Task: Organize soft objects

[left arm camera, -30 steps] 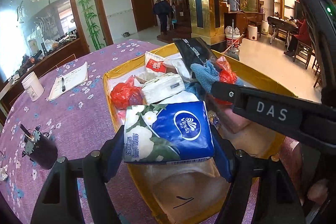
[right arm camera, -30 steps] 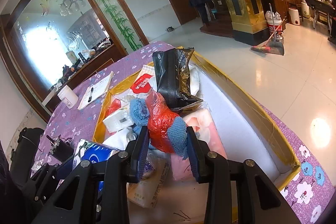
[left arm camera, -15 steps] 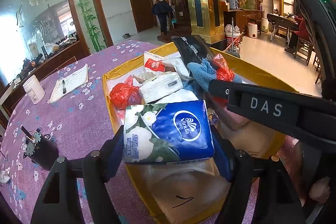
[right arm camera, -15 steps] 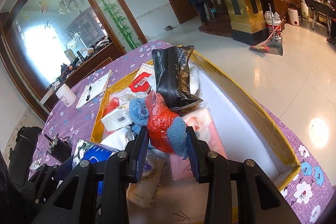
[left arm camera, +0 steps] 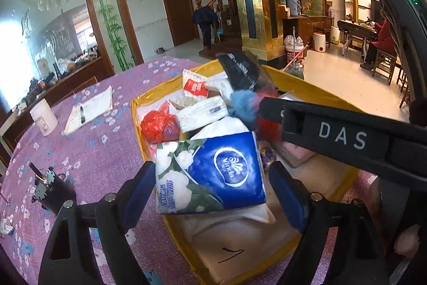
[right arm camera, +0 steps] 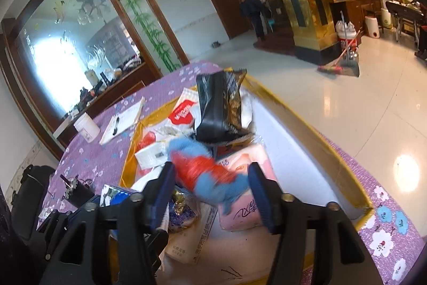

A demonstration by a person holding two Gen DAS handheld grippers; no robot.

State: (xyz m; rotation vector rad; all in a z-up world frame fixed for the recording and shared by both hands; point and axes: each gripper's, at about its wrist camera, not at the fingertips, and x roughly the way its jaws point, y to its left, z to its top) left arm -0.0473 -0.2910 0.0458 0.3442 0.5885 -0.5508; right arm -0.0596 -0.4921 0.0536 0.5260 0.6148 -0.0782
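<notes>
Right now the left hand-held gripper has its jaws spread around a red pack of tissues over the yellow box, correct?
Not quite: the pack of tissues is blue and white, not red, as the left wrist view shows. The left hand-held gripper does have its jaws spread around it over the yellow box.

Blue tissue pack (left arm camera: 213, 172), red-blue knitted bundle (right arm camera: 208, 175), over gold-rimmed box (right arm camera: 307, 124)

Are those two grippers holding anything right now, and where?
Nothing. Both have just opened: the blue tissue pack sits loose in the left gripper, the red-and-blue knitted toy in the right gripper.
</notes>
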